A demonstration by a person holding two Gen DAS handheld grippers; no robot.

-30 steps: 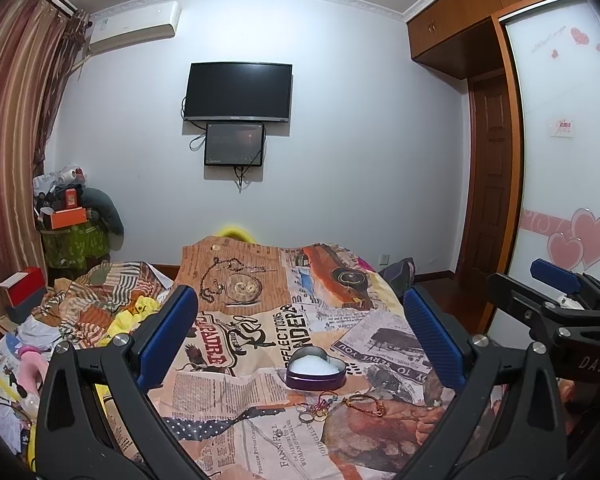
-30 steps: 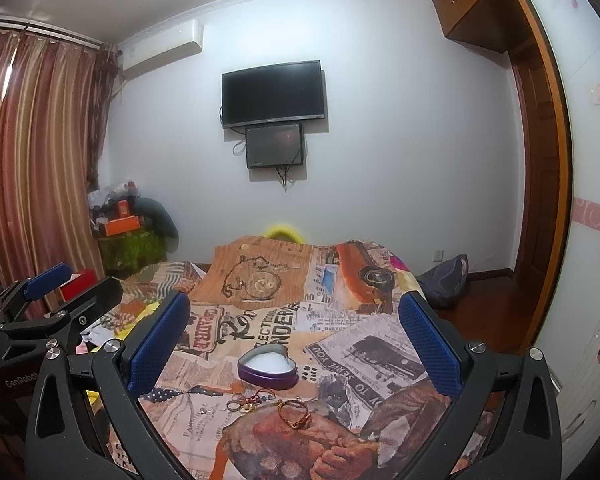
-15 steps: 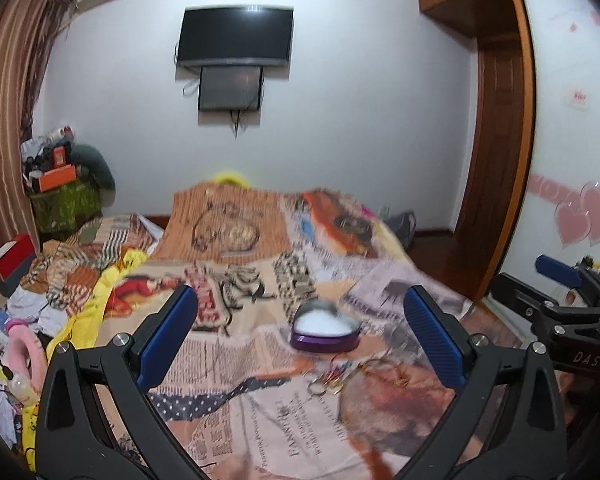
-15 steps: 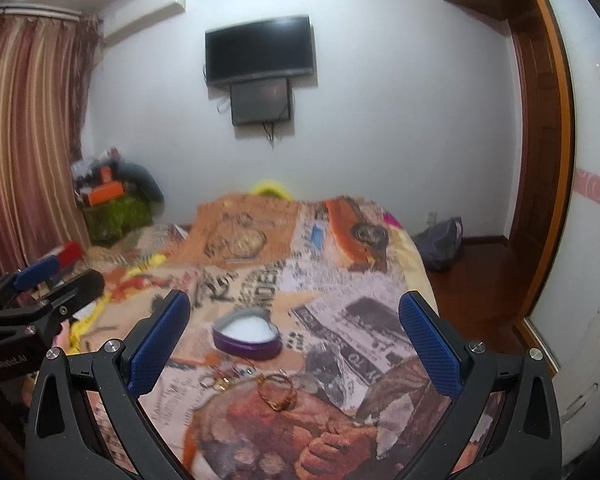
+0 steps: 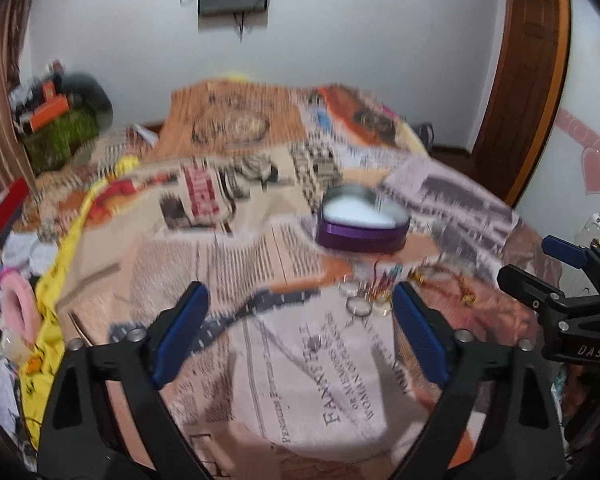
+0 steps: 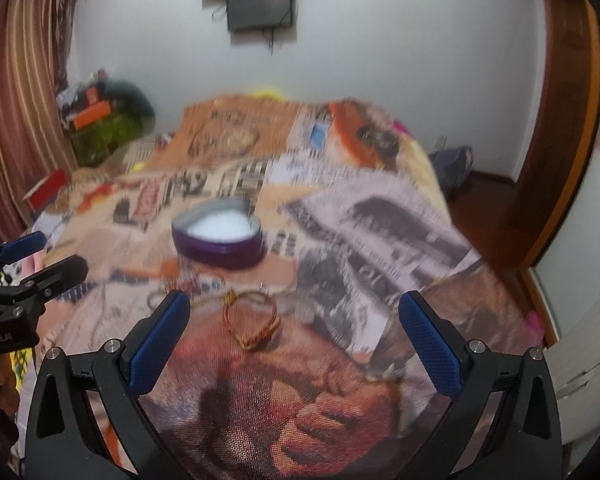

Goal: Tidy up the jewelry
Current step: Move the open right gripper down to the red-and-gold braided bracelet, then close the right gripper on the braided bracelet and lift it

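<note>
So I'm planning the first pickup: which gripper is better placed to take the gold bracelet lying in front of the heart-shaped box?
Right, probably. The right gripper is open with the gold bracelet almost centred between its fingers. From the left gripper the bracelet lies off beyond its right finger, with the rings nearer.

The right gripper [image 6: 294, 344] hangs over a bed spread with a newspaper-print blanket [image 6: 380, 232], its blue-padded jaws set wide with nothing between them. A gold and red bracelet [image 6: 252, 320] lies on the blanket just ahead of the pads, toward eleven o'clock. Farther at twelve o'clock sits an open purple heart-shaped box [image 6: 220, 236] with a white lining. The left gripper [image 6: 24, 272] enters at nine o'clock. The picture is blurred.
</note>
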